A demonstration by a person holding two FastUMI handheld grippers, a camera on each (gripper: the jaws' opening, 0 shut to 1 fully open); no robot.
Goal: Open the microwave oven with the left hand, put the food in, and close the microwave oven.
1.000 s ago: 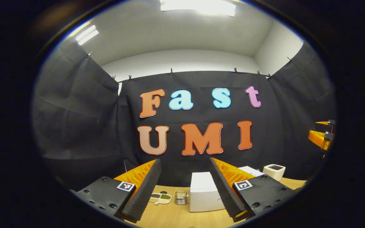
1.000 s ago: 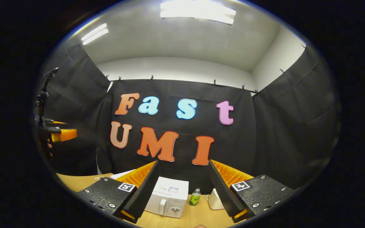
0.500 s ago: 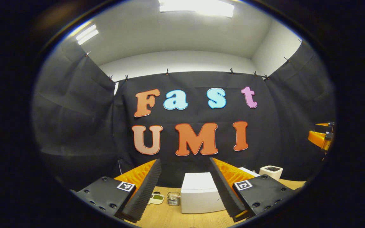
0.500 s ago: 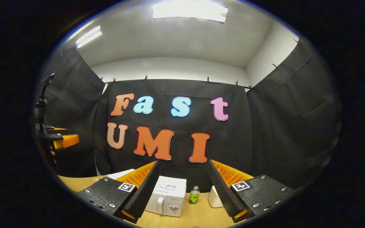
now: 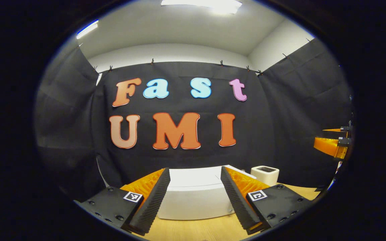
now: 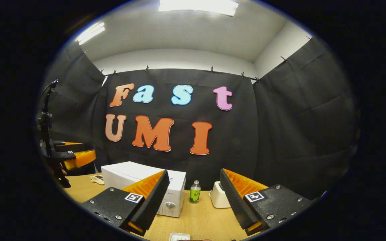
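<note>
While the microwave [image 6: 146, 187] is sitting shut and untouched on the table [image 6: 199, 221], both the left gripper [image 5: 194, 197] and right gripper [image 6: 193, 201] are hanging agape, holding nothing.

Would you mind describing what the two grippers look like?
The left gripper and the right gripper look alike: black bolted base plates, each bearing a small square black-and-white marker, orange ribbed plastic backing, and long wedge-shaped jaws with ridged inner faces.
</note>
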